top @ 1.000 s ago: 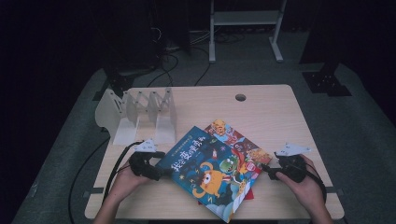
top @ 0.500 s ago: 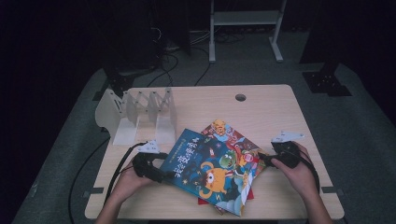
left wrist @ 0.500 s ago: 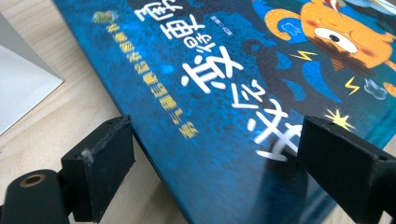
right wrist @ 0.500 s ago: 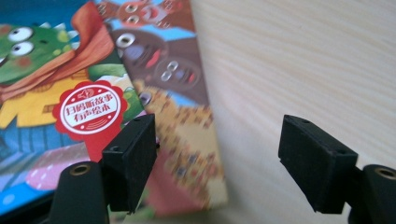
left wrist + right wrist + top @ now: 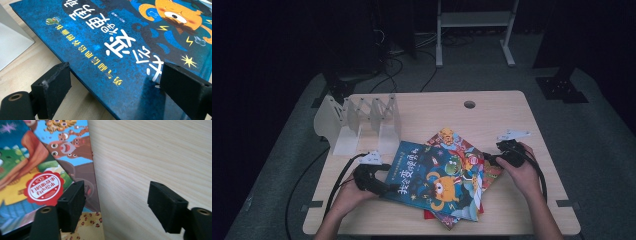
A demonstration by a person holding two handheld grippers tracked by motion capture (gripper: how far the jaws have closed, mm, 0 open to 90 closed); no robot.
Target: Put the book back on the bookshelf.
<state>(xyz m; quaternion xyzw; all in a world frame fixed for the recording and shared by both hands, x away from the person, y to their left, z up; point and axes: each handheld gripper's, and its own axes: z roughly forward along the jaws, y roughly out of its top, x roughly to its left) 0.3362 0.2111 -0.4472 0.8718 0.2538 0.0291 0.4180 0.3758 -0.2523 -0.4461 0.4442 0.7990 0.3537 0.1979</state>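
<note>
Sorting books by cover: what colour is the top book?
Dark blue, clearest in the left gripper view.

A dark recording lab: lone table [image 5: 492,117], floor cables [image 5: 412,47].

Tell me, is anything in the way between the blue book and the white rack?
Nothing visible blocks it. The blue book tops the pile, and bare table lies between it and the white rack. The left hand-held gripper sits at its edge.
</note>
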